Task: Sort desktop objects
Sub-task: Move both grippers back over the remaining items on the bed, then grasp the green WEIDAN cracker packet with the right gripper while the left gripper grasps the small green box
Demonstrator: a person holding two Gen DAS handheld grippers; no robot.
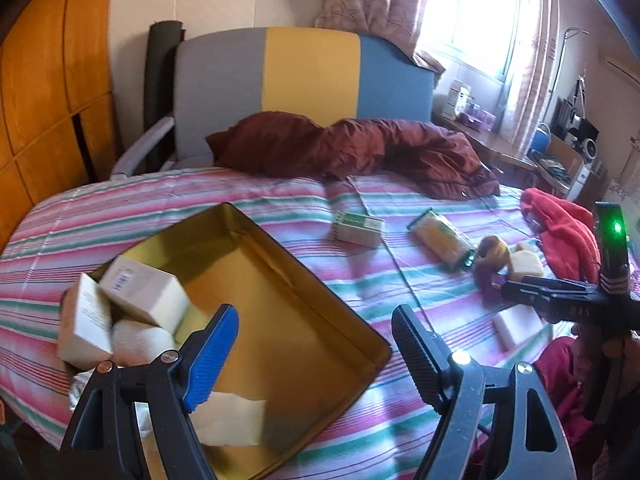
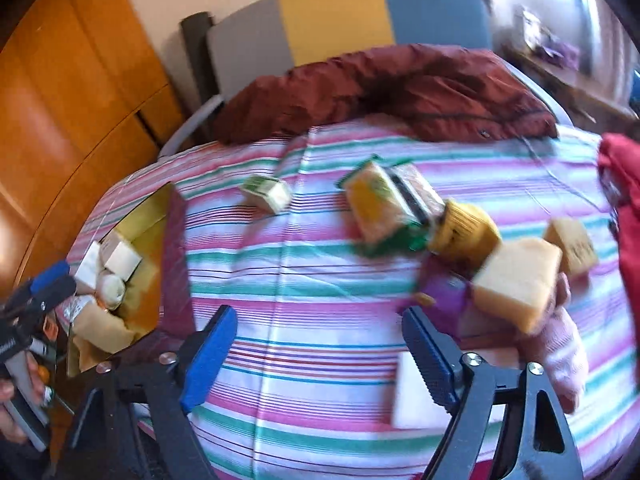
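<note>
The gold-lined tin box (image 1: 280, 320) lies open on the striped bed (image 1: 160, 208) and serves as the collecting place: in its near-left corner sit two pale cartons (image 1: 144, 296), a white roll (image 1: 140, 340) and a sheet of cream paper (image 1: 232, 420), crowded together while most of the floor of the box is bare. The left gripper (image 1: 316, 348) hovers just above the box's near rim with its jaws wide apart and nothing between them, probably having no item to carry at this point.

The unsorted things lie well apart from the box, towards the right side of the bed: a small green-and-white carton (image 2: 267, 194), a yellow-and-green packet (image 2: 380, 208), a yellow-capped jar (image 2: 464, 232), tan soap-like blocks (image 2: 516, 284) and something purple (image 2: 444, 296) among them. A flat white piece (image 2: 412, 388) lies just beside the right gripper (image 2: 320, 360), whose jaws are also apart and empty, pointed at this cluster as if choosing the next pick. A maroon quilt (image 1: 360, 148) and a red cloth (image 1: 560, 236) lie beyond.
</note>
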